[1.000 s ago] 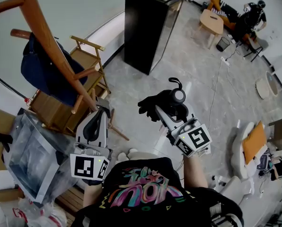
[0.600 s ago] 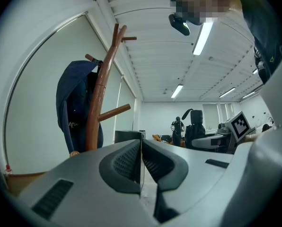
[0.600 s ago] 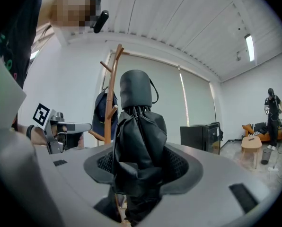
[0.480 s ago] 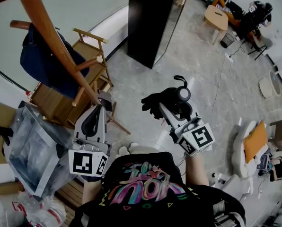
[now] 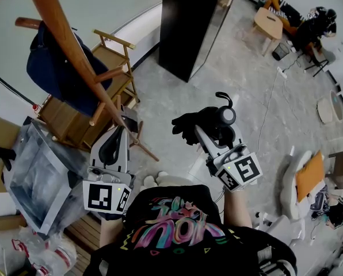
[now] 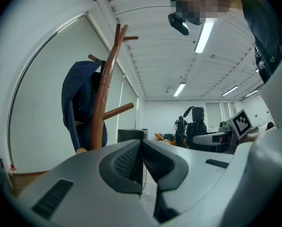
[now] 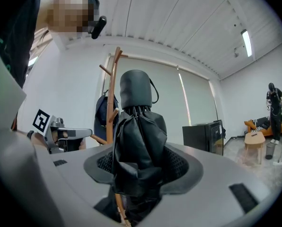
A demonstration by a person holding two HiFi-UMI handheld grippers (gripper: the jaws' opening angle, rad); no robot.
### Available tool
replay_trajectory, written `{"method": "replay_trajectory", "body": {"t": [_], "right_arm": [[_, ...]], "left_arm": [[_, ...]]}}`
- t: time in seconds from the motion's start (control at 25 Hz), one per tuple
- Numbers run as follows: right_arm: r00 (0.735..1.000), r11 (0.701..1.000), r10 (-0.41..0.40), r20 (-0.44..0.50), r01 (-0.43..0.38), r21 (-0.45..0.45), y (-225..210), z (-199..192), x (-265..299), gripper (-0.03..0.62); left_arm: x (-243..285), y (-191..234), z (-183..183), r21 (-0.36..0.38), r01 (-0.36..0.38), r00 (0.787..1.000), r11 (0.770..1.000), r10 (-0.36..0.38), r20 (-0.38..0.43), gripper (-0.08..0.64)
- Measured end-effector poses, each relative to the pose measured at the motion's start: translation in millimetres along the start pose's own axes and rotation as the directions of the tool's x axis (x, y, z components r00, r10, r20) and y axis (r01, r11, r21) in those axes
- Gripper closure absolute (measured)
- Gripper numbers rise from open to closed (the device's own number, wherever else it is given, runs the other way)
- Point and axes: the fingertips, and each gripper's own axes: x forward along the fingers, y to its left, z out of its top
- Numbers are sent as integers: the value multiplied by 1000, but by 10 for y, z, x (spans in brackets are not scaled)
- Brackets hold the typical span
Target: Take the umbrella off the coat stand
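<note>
Black umbrella (image 5: 209, 122), head view: clamped in right gripper (image 5: 201, 134), well clear of coat stand (image 5: 68, 45), unchanged from a second ago. Left gripper view: left gripper (image 6: 141, 167) closed, empty. Right gripper view: jaws partway apart, pressing folded fabric. Removal looks done.

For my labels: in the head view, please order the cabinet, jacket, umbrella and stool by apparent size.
1. cabinet and jacket: they look alike, so unranked; the jacket hangs nearer the camera.
2. umbrella
3. stool, far away
</note>
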Motion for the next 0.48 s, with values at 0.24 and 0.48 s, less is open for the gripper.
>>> {"method": "replay_trajectory", "body": {"t": [0.24,0.48], "right_arm": [[1000,1000,7,0,-7,4,-1,-3,30,337],[1000,1000,4,3,-4,9,-12,4,40,337]], "left_arm": [[-19,24,2,0,-16,1000,1000,16,0,528],[-35,47,2,-5,-24,1000,1000,24,0,528]]}}
